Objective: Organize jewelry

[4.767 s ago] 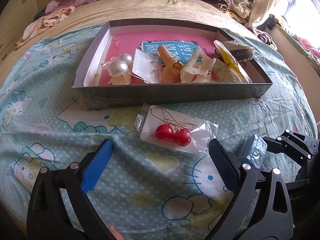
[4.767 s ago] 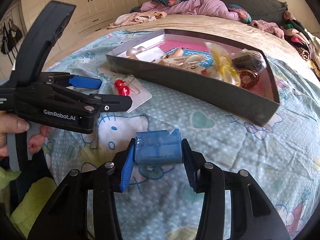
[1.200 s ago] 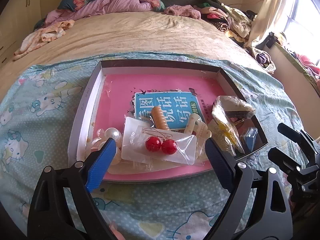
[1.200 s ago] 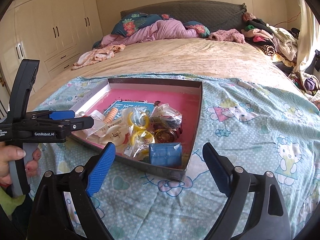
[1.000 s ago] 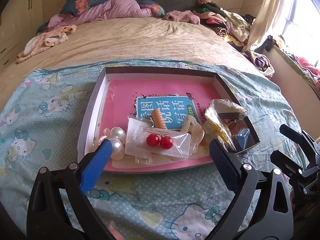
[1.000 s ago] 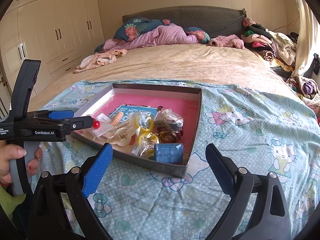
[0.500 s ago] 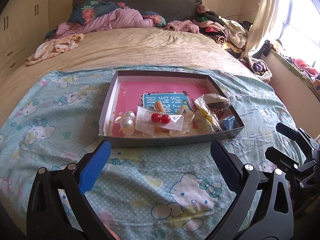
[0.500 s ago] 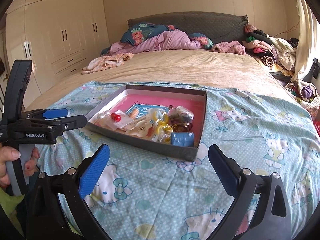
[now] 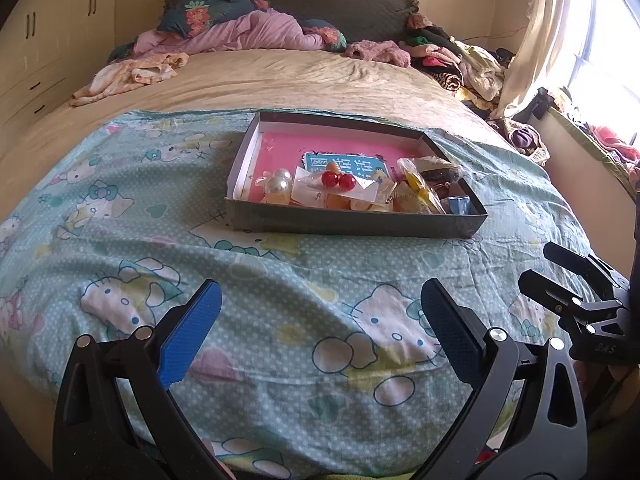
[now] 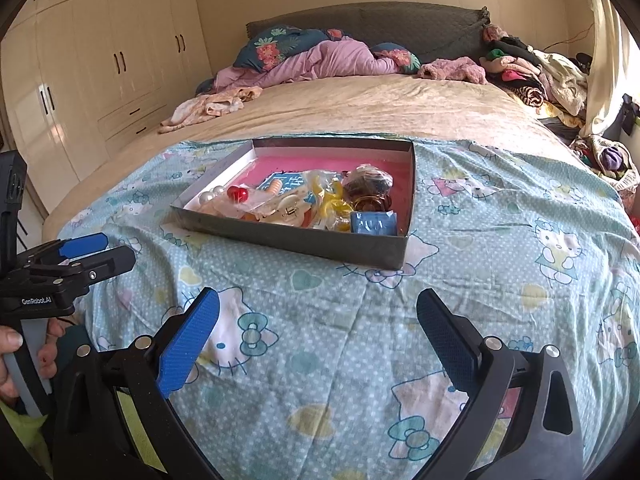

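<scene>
A shallow grey box (image 9: 352,222) (image 10: 288,240) with a pink floor sits on the cartoon-cat bedspread. Inside it lie the bagged red ball earrings (image 9: 338,181) (image 10: 237,193), pearl pieces (image 9: 278,184), a pale hair claw (image 10: 289,209), yellow bagged items (image 10: 334,200) and a small blue box (image 9: 458,204) (image 10: 374,223) in the near right corner. My left gripper (image 9: 320,320) stands open and empty, well back from the grey box. My right gripper (image 10: 318,318) is likewise open and empty, with bare bedspread between its fingers.
The teal bedspread (image 9: 120,220) covers the near half of the bed, a tan sheet (image 10: 360,108) the far half. Bedding and clothes pile along the headboard (image 10: 340,60) and the right side. Cream wardrobes (image 10: 100,60) line the left wall. A hand (image 10: 12,344) holds the left gripper's handle.
Both grippers have drawn back from the grey box, which now looks smaller and farther away. The earrings and blue box stay inside it. Both grippers remain open.
</scene>
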Motion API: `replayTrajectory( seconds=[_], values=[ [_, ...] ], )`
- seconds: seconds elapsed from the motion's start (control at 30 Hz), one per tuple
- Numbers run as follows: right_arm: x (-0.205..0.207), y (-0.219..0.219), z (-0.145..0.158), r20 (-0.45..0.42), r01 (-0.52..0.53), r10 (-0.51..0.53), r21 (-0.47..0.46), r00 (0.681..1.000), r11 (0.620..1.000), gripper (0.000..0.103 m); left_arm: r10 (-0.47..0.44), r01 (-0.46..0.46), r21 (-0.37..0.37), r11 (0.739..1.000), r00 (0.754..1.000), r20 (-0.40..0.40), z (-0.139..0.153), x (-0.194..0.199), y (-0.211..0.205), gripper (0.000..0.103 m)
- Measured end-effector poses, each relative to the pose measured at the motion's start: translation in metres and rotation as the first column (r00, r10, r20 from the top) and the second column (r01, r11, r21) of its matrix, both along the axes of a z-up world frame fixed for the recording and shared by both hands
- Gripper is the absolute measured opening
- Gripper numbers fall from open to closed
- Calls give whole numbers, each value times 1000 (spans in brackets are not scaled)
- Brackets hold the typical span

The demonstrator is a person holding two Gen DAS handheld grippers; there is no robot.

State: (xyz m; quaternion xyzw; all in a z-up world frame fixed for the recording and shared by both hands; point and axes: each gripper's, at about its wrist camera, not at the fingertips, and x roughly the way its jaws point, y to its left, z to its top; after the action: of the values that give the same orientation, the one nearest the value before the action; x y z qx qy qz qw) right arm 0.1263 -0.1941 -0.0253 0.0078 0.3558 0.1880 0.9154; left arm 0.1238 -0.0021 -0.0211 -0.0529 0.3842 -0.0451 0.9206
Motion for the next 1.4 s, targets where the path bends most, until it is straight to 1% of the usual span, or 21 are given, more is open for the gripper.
replayTrajectory(
  seconds=[0.43, 0.73, 1.4],
  values=[
    [-10, 6, 3, 4, -16, 16, 3, 1000, 1000, 98, 11, -11, 13, 1000, 1000, -2, -3, -13, 0, 93],
    [-11, 6, 4, 4, -17, 17, 2, 1000, 1000, 98, 26, -26, 43, 999, 1000, 0, 2, -16, 1, 93],
    [-13, 6, 6, 9, -18, 18, 0, 1000, 1000, 98, 42, -43, 48, 998, 999, 4, 7, -16, 3, 93]
  ],
)
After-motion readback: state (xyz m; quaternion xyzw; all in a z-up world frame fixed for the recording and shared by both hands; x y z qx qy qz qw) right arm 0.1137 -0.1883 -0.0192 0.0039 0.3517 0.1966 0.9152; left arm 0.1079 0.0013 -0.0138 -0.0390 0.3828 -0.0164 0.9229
